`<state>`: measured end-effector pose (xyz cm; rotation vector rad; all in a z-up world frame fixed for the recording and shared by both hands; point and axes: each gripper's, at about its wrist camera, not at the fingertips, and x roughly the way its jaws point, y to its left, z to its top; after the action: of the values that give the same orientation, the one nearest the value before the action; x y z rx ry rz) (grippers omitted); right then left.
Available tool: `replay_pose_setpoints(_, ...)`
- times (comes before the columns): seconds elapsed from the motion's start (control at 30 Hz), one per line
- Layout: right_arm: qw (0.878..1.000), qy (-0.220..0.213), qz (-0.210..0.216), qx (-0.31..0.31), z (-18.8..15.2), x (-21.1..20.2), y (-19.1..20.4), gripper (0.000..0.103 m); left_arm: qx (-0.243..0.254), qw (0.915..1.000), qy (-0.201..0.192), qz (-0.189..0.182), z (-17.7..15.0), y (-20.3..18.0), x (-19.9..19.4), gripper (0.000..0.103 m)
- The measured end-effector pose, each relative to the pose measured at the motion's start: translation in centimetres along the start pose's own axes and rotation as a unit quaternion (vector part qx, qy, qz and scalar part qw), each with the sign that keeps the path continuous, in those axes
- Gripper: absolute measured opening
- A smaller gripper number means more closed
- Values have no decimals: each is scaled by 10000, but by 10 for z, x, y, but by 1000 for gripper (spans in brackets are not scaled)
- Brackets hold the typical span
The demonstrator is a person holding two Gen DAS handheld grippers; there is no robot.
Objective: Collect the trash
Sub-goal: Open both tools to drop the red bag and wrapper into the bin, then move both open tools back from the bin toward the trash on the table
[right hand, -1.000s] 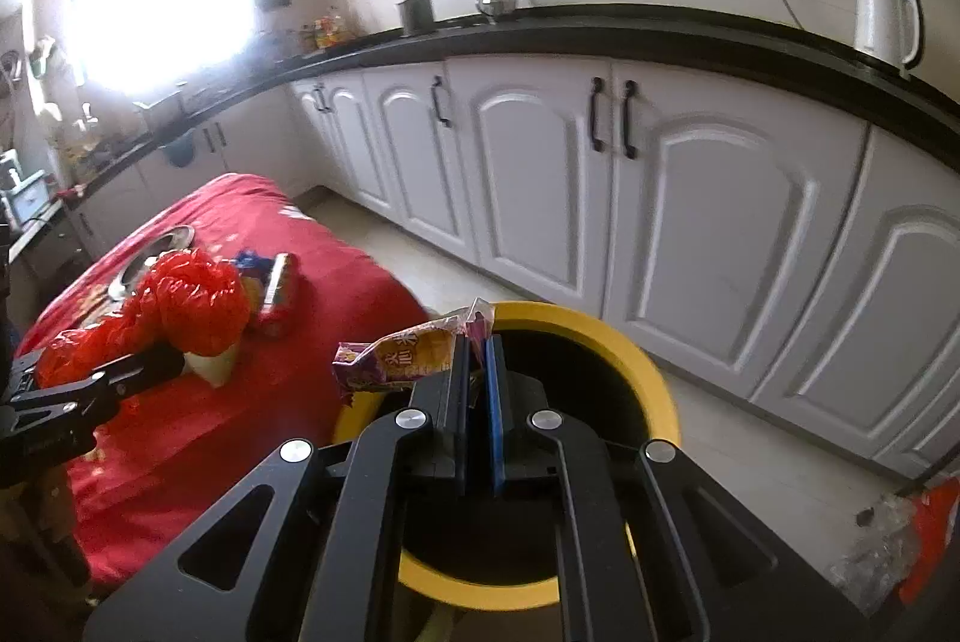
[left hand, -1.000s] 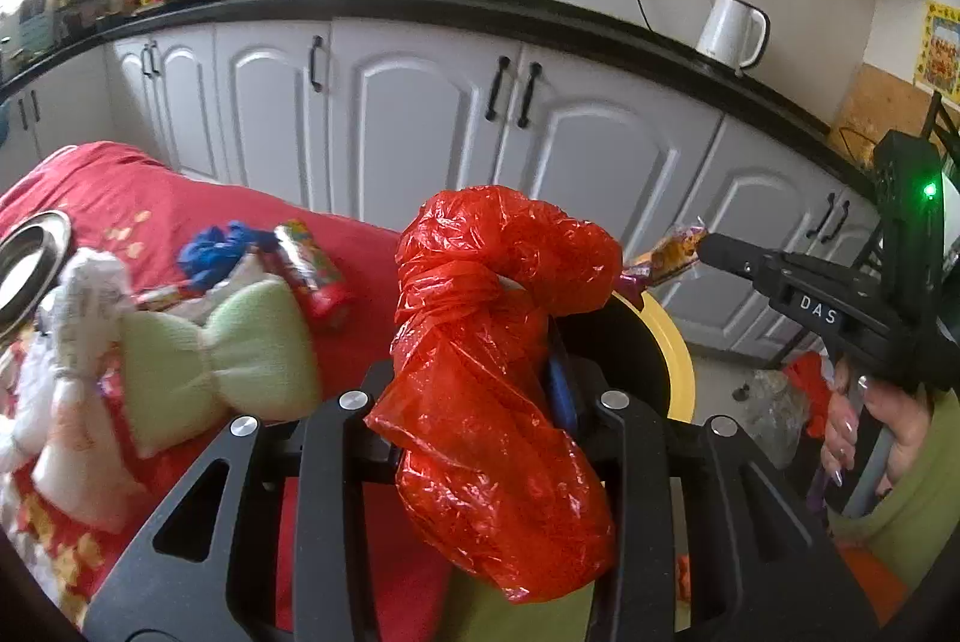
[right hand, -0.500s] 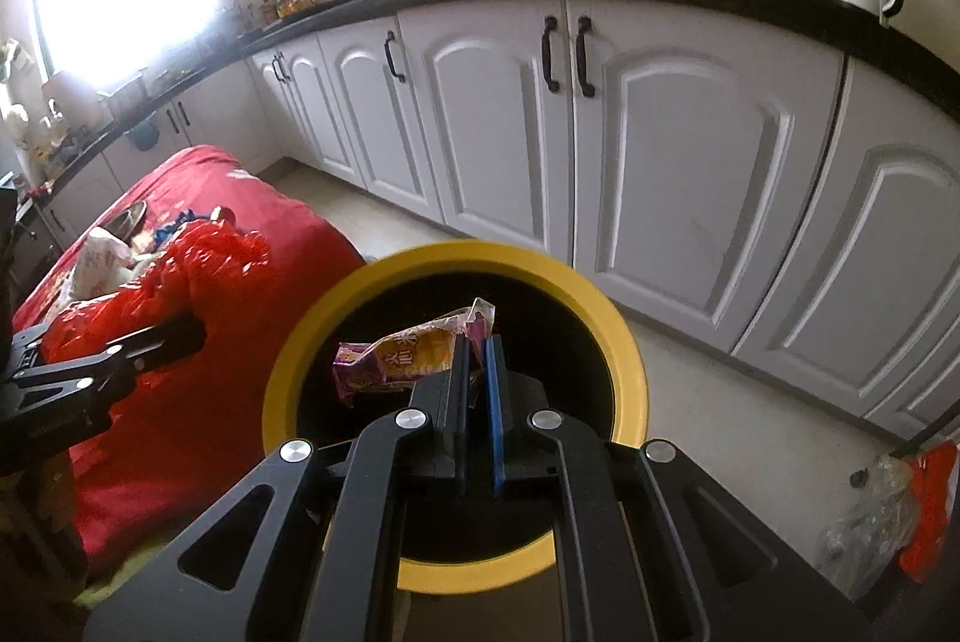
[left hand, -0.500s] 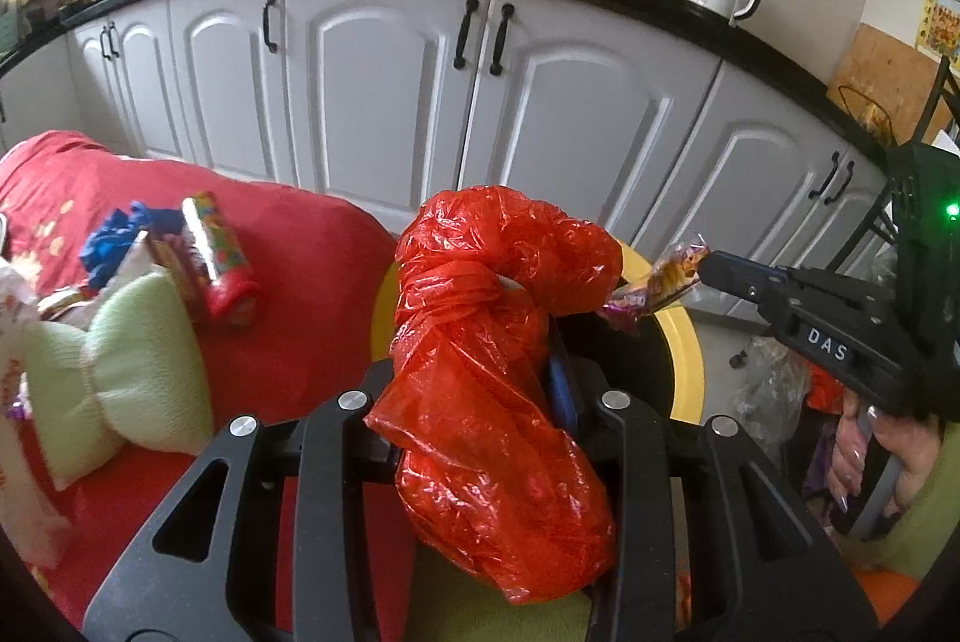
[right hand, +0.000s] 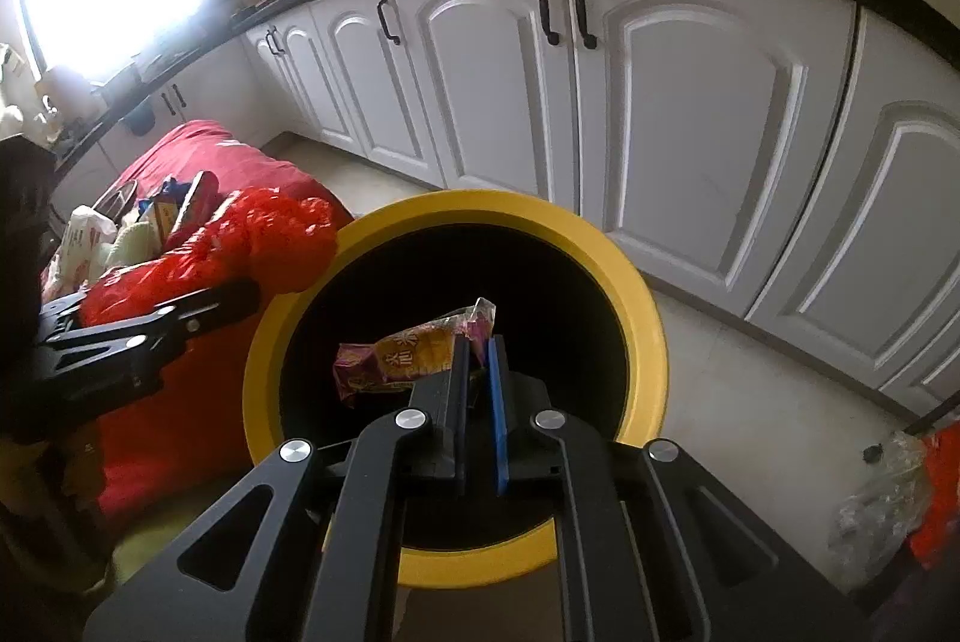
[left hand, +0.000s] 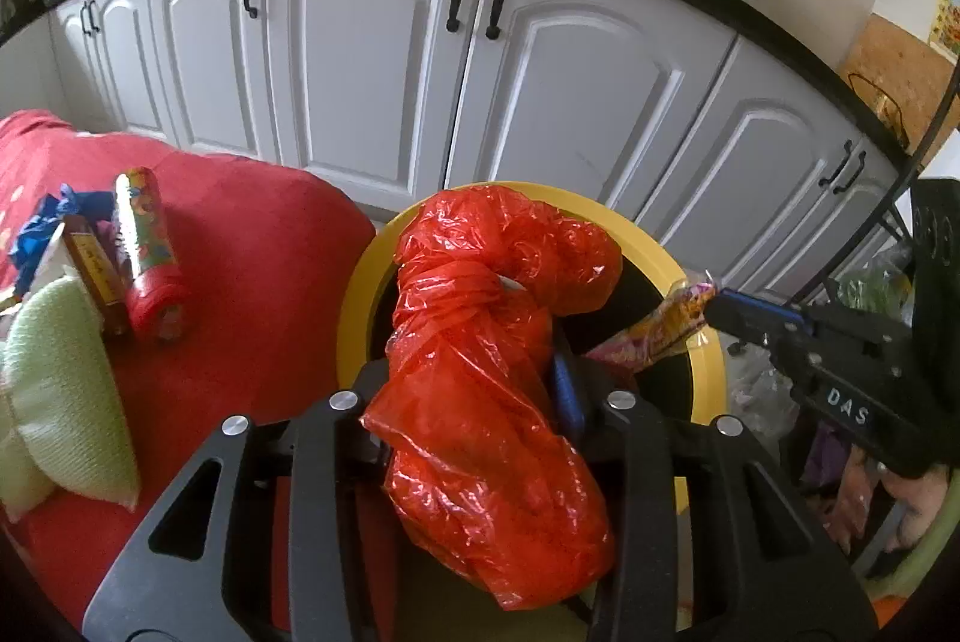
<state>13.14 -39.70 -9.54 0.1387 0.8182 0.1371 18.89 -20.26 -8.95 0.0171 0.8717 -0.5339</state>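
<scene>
Trash bin (right hand: 636, 318) sits below both downward-tilted claws: left claw (left hand: 480, 372) clamped on red bag (left hand: 492, 402), right claw (right hand: 478, 342) on wrapper (right hand: 408, 357).

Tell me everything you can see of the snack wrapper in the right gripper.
The snack wrapper is a crinkled, shiny plastic packet, purple at its ends with a yellow-orange printed middle. It looks flattened and probably empty. The right gripper pinches its clear, crimped end between its fingers, and the rest sticks out sideways to the left, roughly level. It hangs over the dark opening of the yellow-rimmed bin, touching only the fingers. In the left wrist view it angles down past the rim, near the red plastic bag.
</scene>
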Motion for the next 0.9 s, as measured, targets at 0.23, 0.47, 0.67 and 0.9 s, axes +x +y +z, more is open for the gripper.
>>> replay_pose_setpoints(0.23,9999,-59,16,150,0,1,-7,44,-131,9999,-12,-8,3,6,4,52)
replay_pose_setpoints(0.47,9991,-209,-99,346,4,-5,-17,60,-335,9994,-131,-17,5,13,-6,83)
replay_pose_setpoints(0.67,9983,-408,-108,392,8,-15,-17,70,-437,9984,-358,43,6,16,-28,92)
replay_pose_setpoints(0.9,9979,-613,-36,214,17,-30,-2,80,-420,9965,-658,299,4,20,-56,92)
